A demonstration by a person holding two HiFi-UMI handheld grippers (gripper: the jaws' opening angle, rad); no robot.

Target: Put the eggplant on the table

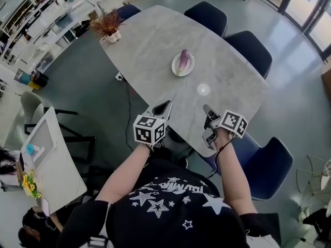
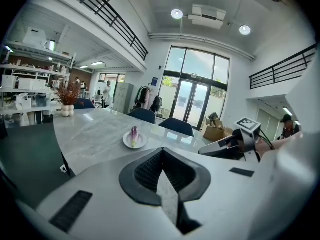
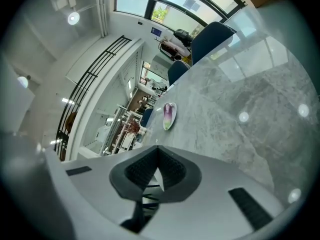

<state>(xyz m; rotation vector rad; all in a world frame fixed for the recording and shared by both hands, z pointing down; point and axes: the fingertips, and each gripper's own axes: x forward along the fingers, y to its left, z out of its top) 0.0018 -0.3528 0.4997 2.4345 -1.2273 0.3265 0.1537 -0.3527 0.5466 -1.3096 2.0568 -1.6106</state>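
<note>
A purple eggplant point(image 1: 183, 61) lies on a small white plate point(image 1: 177, 70) near the middle of the grey marble table point(image 1: 155, 40). Both grippers hover at the table's near edge, well short of the plate. My left gripper point(image 1: 164, 106) is shut with nothing in it, and so is my right gripper point(image 1: 207, 109) beside it. In the left gripper view the eggplant point(image 2: 134, 133) sits on its plate point(image 2: 135, 141) ahead of the closed jaws point(image 2: 161, 150), with the right gripper point(image 2: 227, 146) off to the right. The right gripper view shows the eggplant point(image 3: 168, 114) far beyond its jaws point(image 3: 157, 148).
A potted dried plant point(image 1: 107, 25) stands at the table's far left corner. Dark blue chairs point(image 1: 207, 15) line the far side, and one more point(image 1: 264, 161) is at my right. A small white side table point(image 1: 49, 159) stands to the left. Shelving point(image 1: 31, 14) fills the upper left.
</note>
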